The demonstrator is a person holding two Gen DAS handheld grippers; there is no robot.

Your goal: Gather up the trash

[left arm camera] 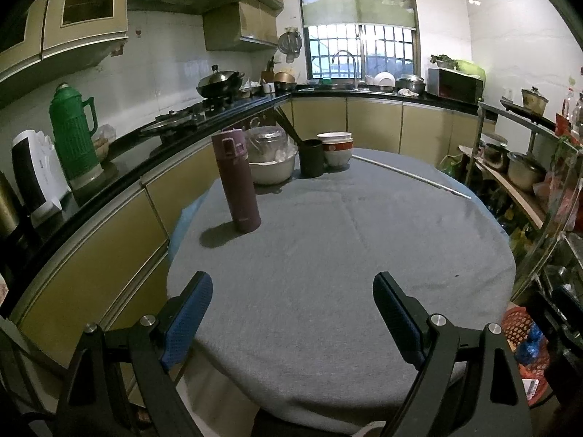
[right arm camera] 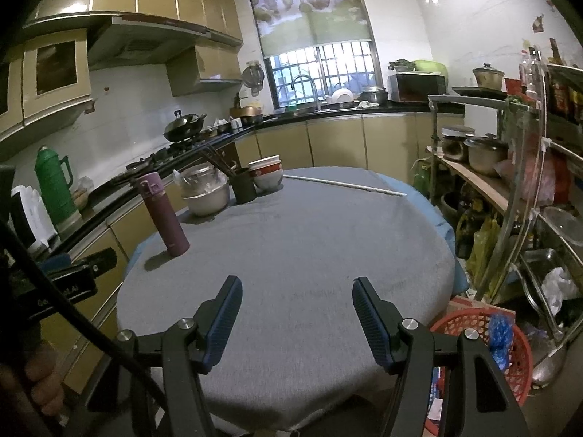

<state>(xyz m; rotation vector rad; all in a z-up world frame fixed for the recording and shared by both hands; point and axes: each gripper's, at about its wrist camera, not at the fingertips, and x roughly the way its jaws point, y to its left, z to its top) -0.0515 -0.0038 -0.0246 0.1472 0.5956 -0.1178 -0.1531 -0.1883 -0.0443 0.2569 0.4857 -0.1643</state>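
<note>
Round table (left arm camera: 328, 255) with grey cloth fills both views, black counter (left arm camera: 175, 138) curving along its left and far side. Red basket (right arm camera: 510, 357) sits on the floor at the table's right edge, near side, with blue crumpled trash (right arm camera: 501, 331) inside; no trash visible on the cloth itself. Metal rack (right arm camera: 517, 189) with pots stands right of the table. Green thermos (left arm camera: 73, 134) on the counter at left. At the table's far-left edge: white pot (left arm camera: 271, 160), purple bottle (left arm camera: 237, 182) upright and nearer, dark cup (left arm camera: 311, 158) with chopsticks, stacked bowls (left arm camera: 337, 147) touching the cup. Thin white rod (left arm camera: 411, 176) lies along the far-right edge. Left gripper (left arm camera: 293, 284) hangs over the near table, jaws wide apart, holding nothing. Right gripper (right arm camera: 297, 287) likewise, jaws apart, nothing between them.
</note>
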